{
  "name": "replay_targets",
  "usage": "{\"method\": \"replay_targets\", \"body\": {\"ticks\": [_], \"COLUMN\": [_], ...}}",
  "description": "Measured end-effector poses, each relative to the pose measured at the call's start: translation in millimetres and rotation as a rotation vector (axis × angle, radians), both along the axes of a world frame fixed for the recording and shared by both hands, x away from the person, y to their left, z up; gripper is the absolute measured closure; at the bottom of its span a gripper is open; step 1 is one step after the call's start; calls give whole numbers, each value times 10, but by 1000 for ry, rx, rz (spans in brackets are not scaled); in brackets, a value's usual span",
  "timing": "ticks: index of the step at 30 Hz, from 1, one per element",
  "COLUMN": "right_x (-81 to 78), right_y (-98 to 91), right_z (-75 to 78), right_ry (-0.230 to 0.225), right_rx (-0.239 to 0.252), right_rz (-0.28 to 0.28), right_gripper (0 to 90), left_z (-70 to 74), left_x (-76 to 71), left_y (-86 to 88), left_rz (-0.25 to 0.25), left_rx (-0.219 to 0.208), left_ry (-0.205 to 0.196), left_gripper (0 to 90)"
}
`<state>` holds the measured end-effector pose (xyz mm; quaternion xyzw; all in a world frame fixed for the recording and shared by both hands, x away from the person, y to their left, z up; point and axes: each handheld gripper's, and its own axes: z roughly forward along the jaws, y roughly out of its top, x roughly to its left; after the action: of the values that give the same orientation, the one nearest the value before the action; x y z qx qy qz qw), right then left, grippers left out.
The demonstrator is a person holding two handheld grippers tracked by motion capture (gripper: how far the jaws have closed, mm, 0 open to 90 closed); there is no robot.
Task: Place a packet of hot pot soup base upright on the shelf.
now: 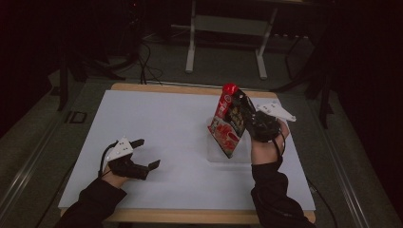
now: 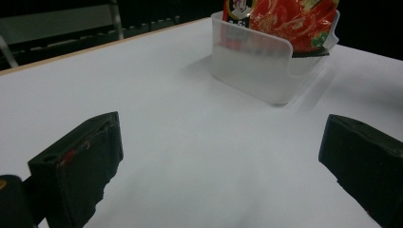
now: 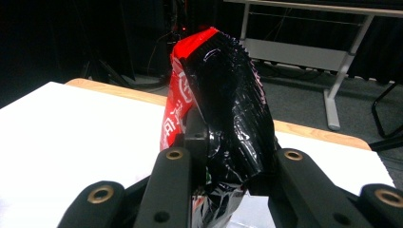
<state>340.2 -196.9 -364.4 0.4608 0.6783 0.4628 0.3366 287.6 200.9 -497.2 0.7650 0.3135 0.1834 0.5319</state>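
Note:
A red and black snack bag (image 1: 229, 121) stands tilted with its lower end inside a clear plastic bin (image 1: 215, 154) on the white table (image 1: 166, 118). My right gripper (image 1: 247, 114) is shut on the bag's upper part; in the right gripper view both jaws press the crinkled black side of the bag (image 3: 228, 109). My left gripper (image 1: 145, 154) rests low over the table's near left, open and holding nothing. The left gripper view looks across the bare table at the bin (image 2: 256, 66), with the bag (image 2: 290, 19) standing in it.
A wooden rim (image 1: 157, 88) borders the table's far side. Beyond it on the dark floor stand a white metal frame (image 1: 225, 28) and cables (image 1: 147, 66). Open tabletop lies between the left gripper and the bin.

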Motion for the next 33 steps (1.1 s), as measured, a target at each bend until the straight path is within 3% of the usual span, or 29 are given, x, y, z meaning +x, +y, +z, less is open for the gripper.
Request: {"method": "replay_targets", "body": {"ticks": [14, 15, 17, 20, 31, 33], "right_x": [23, 34, 10, -13, -55, -16], "right_y": [108, 130, 144, 131, 100, 68], "right_z": [-231, -313, -392, -394, -421, -399], "right_ry": [48, 65, 43, 56, 61, 82], "right_rx": [-23, -37, -50, -23, -10, 7], "right_rz": [27, 30, 24, 32, 54, 66], "right_gripper": [744, 737, 730, 721, 698, 629], "left_z": [-8, -4, -5, -11, -1, -9], "left_x": [0, -4, -8, -6, -10, -7], "left_y": [4, 0, 2, 7, 36, 42], "left_rz": [-14, -17, -17, -20, -12, -14], "left_rx": [-1, -5, -6, -7, -34, -33], "left_ry": [4, 4, 1, 7, 0, 5], "left_gripper": [12, 12, 12, 12, 12, 12]}}
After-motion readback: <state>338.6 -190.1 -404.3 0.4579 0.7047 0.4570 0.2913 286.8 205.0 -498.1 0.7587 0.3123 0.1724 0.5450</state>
